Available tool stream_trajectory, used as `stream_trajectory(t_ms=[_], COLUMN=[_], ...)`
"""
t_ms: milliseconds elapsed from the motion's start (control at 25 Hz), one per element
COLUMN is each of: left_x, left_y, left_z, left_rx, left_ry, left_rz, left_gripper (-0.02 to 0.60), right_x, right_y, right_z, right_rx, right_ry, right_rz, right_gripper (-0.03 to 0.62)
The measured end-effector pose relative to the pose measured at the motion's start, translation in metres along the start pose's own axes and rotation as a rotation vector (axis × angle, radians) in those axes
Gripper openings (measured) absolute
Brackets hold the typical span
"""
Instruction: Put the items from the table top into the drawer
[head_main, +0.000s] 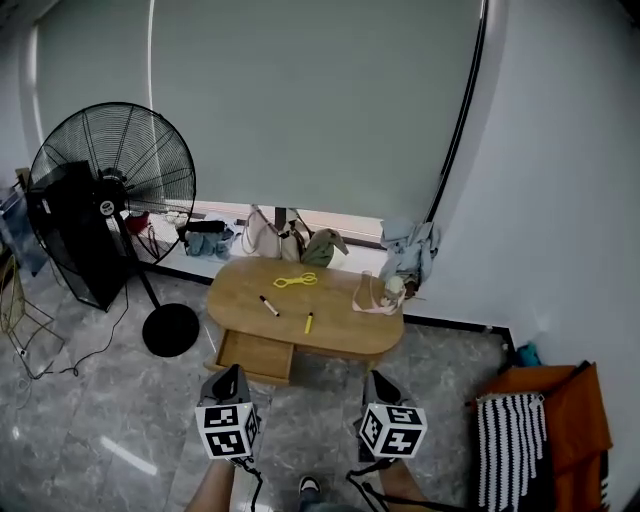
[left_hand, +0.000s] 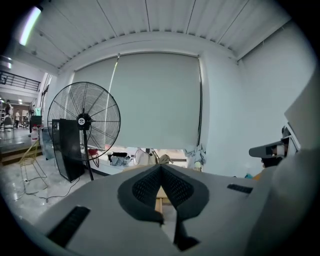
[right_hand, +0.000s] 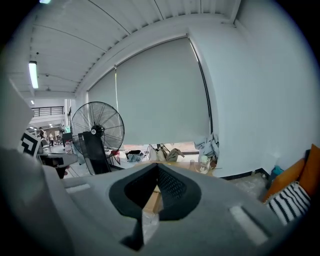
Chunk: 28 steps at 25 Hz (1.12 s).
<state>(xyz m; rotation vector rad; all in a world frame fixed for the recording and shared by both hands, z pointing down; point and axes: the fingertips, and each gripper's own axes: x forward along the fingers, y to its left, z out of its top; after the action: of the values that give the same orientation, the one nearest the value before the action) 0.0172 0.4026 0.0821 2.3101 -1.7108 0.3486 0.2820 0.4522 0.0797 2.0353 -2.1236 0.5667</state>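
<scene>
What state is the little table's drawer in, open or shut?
Open: in the head view the drawer juts out from under the wooden table at its near edge, towards the person.

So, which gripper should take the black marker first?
Left, likely. The black marker lies left on the table, near the open drawer, more in line with the left gripper than the right gripper. Both are far off, jaws shut.

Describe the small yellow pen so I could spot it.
Find the oval wooden table below the grey window blind. Near its front edge, just right of the open drawer, lies the yellow pen. It is short and straight, unlike the darker pen at its left and the looped yellow thing behind.
</scene>
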Motion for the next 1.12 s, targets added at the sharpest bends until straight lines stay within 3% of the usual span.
stream_trajectory(t_ms=[520,920,1120], left_x=[0.099,0.146,0.182], left_y=[-0.024,-0.007,0.018], left_z=[0.026,0.034,0.040], left_rx=[0.005,0.022,-0.017], left_ry=[0.015,0.034,0.033], left_rz=[0.033,0.048,0.065], left_gripper=[-0.006,-0.006,-0.006], right_x=[0.103,0.159,0.197], right_y=[-0.056,-0.065,-0.062], right_z=[0.037,0.035,0.042], right_rx=[0.006,0.037,0.032], right_ry=[0.029,0.074,0.100], right_rz=[0.059,0.061,0.063], right_gripper=[0.005,0.006,0.005])
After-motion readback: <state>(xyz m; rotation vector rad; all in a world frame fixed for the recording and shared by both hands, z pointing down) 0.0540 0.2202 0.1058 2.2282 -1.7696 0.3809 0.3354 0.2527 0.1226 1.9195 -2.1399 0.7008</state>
